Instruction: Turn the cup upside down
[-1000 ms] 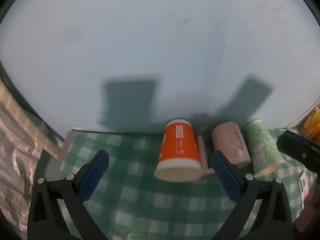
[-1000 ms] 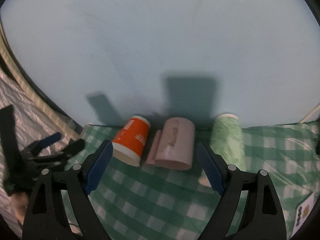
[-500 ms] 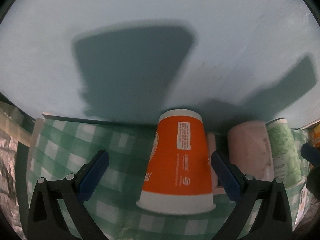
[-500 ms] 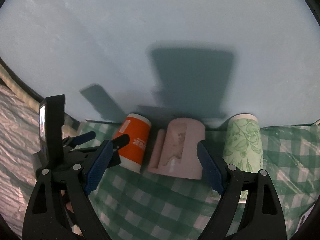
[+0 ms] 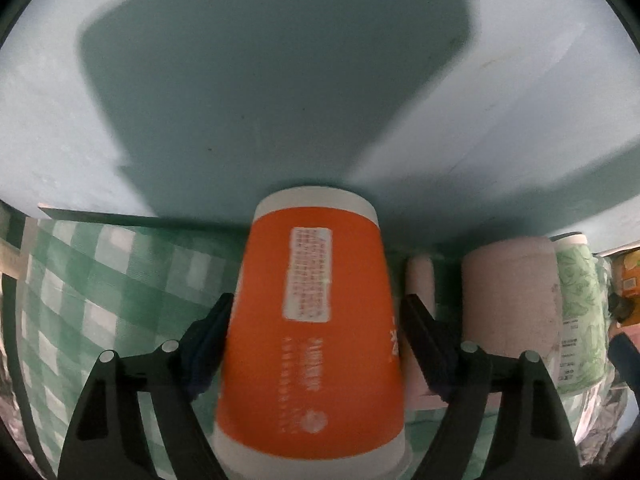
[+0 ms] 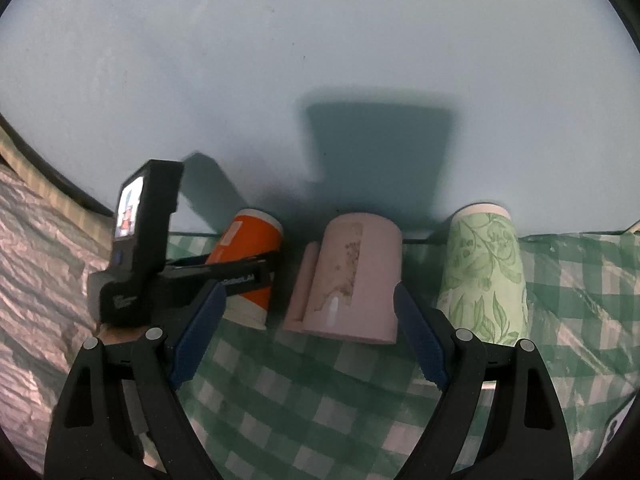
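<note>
An orange paper cup (image 5: 312, 332) with white rims stands upside down on the green checked cloth (image 5: 100, 280), close to the wall. My left gripper (image 5: 316, 340) has its fingers on both sides of the cup, touching or nearly touching its wall. In the right wrist view the orange cup (image 6: 248, 248) is at the left with the left gripper around it. A pink mug (image 6: 352, 280) stands upside down, handle to the left. My right gripper (image 6: 308, 344) is open and empty in front of the pink mug.
A green leaf-patterned paper cup (image 6: 484, 276) stands upside down right of the pink mug. A pale blue wall (image 6: 320, 80) rises just behind the cups. Crinkled silver foil (image 6: 36, 280) lies left of the cloth. An orange box (image 5: 628, 276) shows at the far right.
My left gripper has moved forward onto the orange cup and narrowed its fingers around it. My right gripper has moved closer to the pink mug.
</note>
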`<state>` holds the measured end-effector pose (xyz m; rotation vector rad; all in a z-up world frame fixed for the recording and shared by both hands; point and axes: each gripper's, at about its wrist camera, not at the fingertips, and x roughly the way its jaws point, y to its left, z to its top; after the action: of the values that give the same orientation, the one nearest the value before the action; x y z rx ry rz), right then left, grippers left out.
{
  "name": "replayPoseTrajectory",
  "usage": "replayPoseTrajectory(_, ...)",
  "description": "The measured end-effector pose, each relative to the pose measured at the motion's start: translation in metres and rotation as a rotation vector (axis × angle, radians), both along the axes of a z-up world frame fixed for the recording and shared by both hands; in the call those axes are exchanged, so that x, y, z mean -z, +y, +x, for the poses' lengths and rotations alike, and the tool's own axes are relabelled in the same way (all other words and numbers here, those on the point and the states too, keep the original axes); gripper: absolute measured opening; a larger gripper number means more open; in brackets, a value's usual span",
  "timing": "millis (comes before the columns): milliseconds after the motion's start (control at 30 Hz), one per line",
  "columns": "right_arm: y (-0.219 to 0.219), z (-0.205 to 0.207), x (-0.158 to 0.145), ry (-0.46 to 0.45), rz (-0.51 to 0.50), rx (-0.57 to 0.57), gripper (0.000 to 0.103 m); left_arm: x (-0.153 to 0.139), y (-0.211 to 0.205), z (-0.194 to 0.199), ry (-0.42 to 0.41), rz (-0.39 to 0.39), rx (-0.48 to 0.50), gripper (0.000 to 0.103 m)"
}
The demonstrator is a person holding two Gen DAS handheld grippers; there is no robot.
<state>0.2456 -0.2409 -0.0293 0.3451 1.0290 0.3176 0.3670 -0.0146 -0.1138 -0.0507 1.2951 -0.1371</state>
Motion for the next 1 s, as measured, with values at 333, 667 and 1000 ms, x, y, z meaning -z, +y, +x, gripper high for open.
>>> replayPoseTrajectory(333, -0.003, -0.014, -0.002, -0.005, 0.003, -0.009, 0.085, -0.023, 0.008, -0.009, -0.022, -0.033, 0.007, 0.073)
replayPoseTrajectory(667, -0.02, -0.044, -0.016, -0.04, 0.048, -0.013, 0.085, -0.052, 0.022, -0.098, -0.083, -0.186, 0.053, 0.073)
replayPoseTrajectory(1000, -0.039, -0.098, -0.01, -0.076, 0.04, 0.003, 0.085, -0.026, -0.028, -0.213, -0.064, -0.309, 0.13, 0.073)
